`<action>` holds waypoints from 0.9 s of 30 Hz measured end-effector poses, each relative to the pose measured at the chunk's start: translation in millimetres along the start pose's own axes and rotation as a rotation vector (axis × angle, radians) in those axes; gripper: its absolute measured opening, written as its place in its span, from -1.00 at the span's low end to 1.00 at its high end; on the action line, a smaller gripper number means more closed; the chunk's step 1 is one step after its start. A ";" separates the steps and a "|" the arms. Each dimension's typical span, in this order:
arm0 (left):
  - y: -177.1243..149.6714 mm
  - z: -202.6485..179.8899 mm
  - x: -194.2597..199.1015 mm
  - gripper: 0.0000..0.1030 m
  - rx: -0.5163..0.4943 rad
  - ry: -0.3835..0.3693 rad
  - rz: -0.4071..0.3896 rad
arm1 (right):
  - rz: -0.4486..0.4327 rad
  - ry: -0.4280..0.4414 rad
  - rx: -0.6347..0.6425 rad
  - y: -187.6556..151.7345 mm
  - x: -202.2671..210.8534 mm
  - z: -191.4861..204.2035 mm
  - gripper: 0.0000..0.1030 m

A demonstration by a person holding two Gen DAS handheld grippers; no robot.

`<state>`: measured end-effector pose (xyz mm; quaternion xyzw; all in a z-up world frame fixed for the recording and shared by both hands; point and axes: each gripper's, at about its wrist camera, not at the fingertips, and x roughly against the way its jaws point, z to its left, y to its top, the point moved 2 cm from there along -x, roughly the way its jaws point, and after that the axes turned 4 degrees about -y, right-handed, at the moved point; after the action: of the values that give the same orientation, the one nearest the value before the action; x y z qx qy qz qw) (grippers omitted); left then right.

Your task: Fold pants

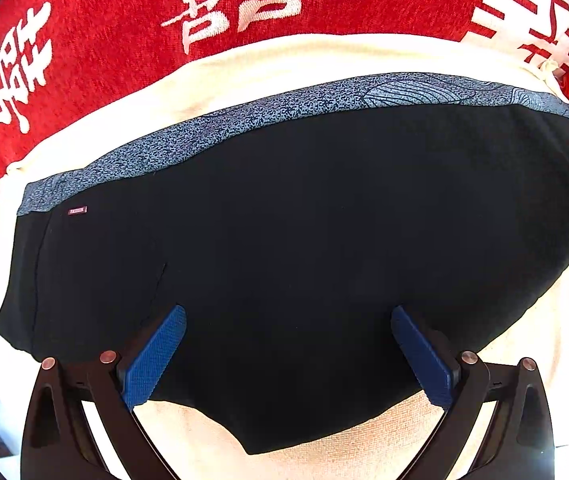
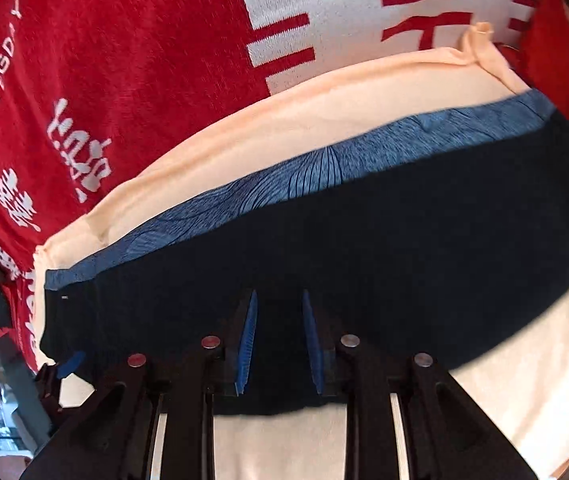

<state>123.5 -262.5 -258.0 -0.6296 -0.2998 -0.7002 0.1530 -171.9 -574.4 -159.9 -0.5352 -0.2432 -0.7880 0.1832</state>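
I judge the pants (image 1: 284, 240) mid-frame already folded compact, maybe one fold left; my left gripper (image 1: 288, 356) gapes wide, right gripper (image 2: 278, 344) narrowly apart, neither gripping.

My left wrist view looks steeply down, close over the dark pants (image 1: 304, 240). My right wrist view sits nearer still. Both face the far blue waistband (image 2: 324, 168), cream cloth (image 1: 284, 64) and red blanket (image 2: 124, 60).

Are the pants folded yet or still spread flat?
Cannot tell. The dark pants lie flat on the cream cloth, blue patterned band along the far edge; both views show no legs.
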 end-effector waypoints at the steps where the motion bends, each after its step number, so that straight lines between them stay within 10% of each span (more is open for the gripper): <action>1: -0.5 -0.9 0.1 1.00 0.008 0.001 0.003 | -0.004 -0.014 -0.004 6.6 -4.7 -5.2 -0.49; 6: -0.8 -2.3 6.2 1.00 0.022 0.003 0.010 | -0.080 -0.145 -0.098 33.1 3.7 -54.7 -0.49; 12: 3.3 -7.4 7.4 1.00 0.000 0.025 0.023 | -0.047 0.008 -0.286 -9.0 38.1 -88.6 0.02; 21: 20.4 -31.3 16.9 1.00 -0.078 0.114 0.072 | 0.035 0.154 -0.501 -106.9 41.7 -120.2 0.01; 27: 42.3 -79.2 35.2 1.00 -0.120 0.016 0.044 | 0.028 0.192 -0.541 -112.4 47.5 -132.3 0.02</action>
<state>80.3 -337.9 -216.2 -0.6387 -0.2420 -0.7183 0.1325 -350.5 -560.8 -177.6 -0.4910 0.0015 -0.8686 0.0668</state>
